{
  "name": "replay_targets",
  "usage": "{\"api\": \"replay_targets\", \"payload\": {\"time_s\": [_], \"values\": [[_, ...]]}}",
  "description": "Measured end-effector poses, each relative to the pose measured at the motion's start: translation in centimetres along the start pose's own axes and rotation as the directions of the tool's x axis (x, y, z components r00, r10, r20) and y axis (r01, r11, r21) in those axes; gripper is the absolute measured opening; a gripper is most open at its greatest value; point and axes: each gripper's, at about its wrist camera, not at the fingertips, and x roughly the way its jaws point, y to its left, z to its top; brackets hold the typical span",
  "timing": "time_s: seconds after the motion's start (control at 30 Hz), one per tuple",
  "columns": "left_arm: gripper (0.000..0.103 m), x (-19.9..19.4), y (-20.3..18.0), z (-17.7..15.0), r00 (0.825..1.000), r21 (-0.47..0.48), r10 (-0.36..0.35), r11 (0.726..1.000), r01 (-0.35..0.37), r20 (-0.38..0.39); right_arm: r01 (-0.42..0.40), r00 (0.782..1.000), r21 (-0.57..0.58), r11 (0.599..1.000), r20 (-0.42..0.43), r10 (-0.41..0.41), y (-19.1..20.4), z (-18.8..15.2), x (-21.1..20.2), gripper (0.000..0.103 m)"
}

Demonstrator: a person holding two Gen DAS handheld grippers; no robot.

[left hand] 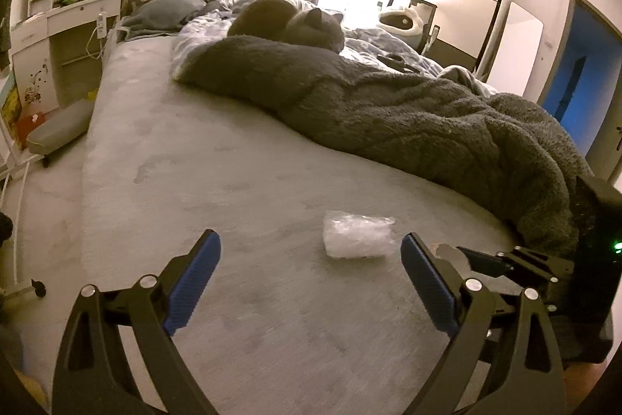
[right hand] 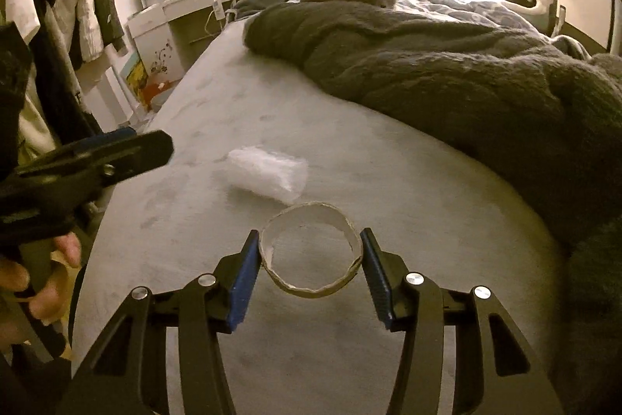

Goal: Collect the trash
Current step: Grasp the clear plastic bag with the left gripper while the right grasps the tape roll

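The collecting is at an early stage, judging by what lies on the bed (right hand: 388, 181). The right tool (right hand: 311, 255) has one piece of trash in its grip: a cardboard ring (right hand: 311, 288), a short stub of tube, sits between the two blue pads, which press on its left and right sides, with the jaws partly closed around it. Whether the ring is lifted clear of the bed cannot be told. A second piece, a crumpled clear plastic wrapper (left hand: 357, 235), lies loose on the grey sheet just beyond the ring and a little to its left. The left tool (left hand: 311, 255) stands wide open and empty, with the wrapper just ahead of its tips, toward the right finger. No bin or bag for the trash shows in either view. A grey cat (left hand: 287, 24) rests at the far end, behind a rumpled grey blanket (left hand: 408, 111). The wrapper and the drop-off appear to remain.
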Motion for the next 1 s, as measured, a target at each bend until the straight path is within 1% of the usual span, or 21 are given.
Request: {"api": "replay_targets", "payload": {"time_s": [0.23, 0.53, 0.6, 0.7, 0.77, 0.9, 0.97, 1.0], "values": [[0.095, 2.4, -1.5, -0.1, 1.000, 0.008, -0.010, 1.000, 0.011, -0.029, -0.012, 1.000, 0.016, 1.000, 0.010, 0.012, -1.6, -0.6, -0.9, 0.052], [0.095, 5.7, -3.6, -0.4, 0.997, 0.052, 0.016, 0.999, -0.012, -0.073, -0.022, 1.000, 0.040, 0.999, 0.002, 0.022, -4.0, -1.7, -1.5, 0.052], [0.094, 6.3, -4.1, -0.4, 0.996, 0.060, 0.012, 0.998, -0.007, -0.084, -0.023, 1.000, 0.044, 0.999, 0.000, 0.023, -4.3, -1.9, -1.7, 0.052], [0.092, 7.3, -4.8, -0.7, 0.995, 0.073, 0.021, 0.997, -0.013, -0.099, -0.027, 1.000, 0.048, 0.998, -0.008, 0.028, -4.8, -2.2, -1.7, 0.052], [0.087, 7.9, -5.1, -0.8, 0.993, 0.077, 0.031, 0.997, -0.022, -0.115, -0.028, 1.000, 0.045, 0.999, -0.011, 0.028, -5.0, -2.4, -1.8, 0.052], [0.079, 8.8, -5.3, -0.9, 0.990, 0.078, 0.043, 0.996, -0.032, -0.133, -0.032, 0.999, 0.044, 0.999, -0.013, 0.032, -5.5, -2.8, -2.2, 0.052], [0.067, 9.1, -5.4, -0.9, 0.989, 0.081, 0.061, 0.995, -0.051, -0.137, -0.033, 0.999, 0.045, 0.998, -0.015, 0.033, -5.6, -2.9, -2.3, 0.052], [0.065, 9.2, -5.4, -0.9, 0.988, 0.081, 0.069, 0.995, -0.058, -0.139, -0.033, 0.999, 0.045, 0.998, -0.015, 0.034, -5.7, -2.9, -2.3, 0.052]]}}
